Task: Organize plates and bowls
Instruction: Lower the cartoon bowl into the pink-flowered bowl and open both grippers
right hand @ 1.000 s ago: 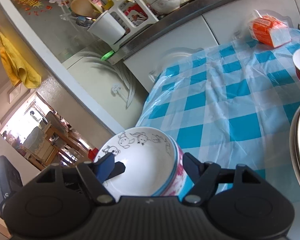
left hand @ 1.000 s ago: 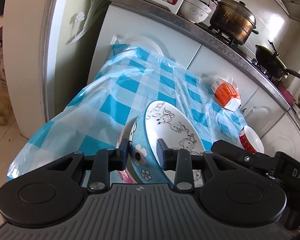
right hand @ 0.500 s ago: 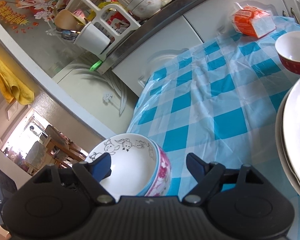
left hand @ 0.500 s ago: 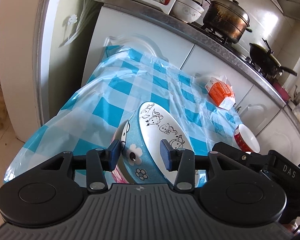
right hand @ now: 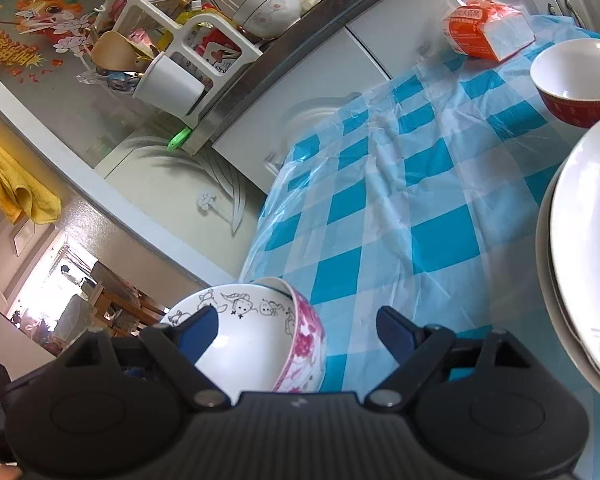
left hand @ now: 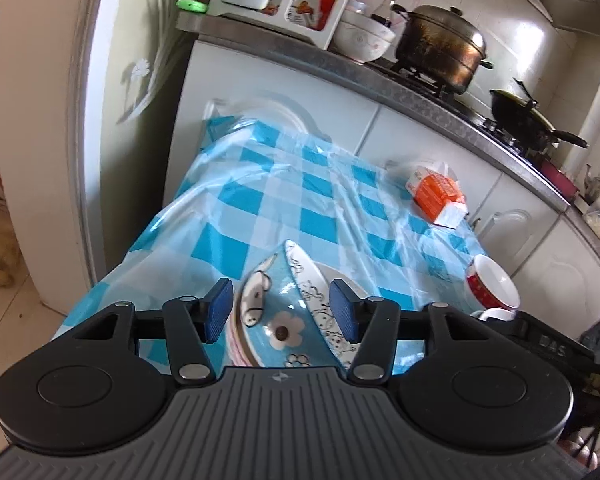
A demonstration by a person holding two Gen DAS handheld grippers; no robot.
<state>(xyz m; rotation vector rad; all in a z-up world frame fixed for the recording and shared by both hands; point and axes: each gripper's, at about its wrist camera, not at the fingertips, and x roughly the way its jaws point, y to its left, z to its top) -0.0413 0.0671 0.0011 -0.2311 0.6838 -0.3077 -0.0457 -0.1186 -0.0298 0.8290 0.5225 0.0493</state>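
1. We are holding the left gripper (left hand: 282, 312) over the near edge of the surface (left hand: 284, 204); its fingers (left hand: 219, 309) have just been opening and are standing apart, clear of the blue bowl (left hand: 276, 320) between them.
2. The blue bowl is sitting nested in a pink-flowered bowl (right hand: 304, 336).
3. We are keeping the right gripper (right hand: 296, 330) spread wide, having just been opening, one finger over the bowl's white inside, not pressing.
4. Stacked plates (right hand: 580, 248) and a red bowl (right hand: 572, 80) are resting to the right.
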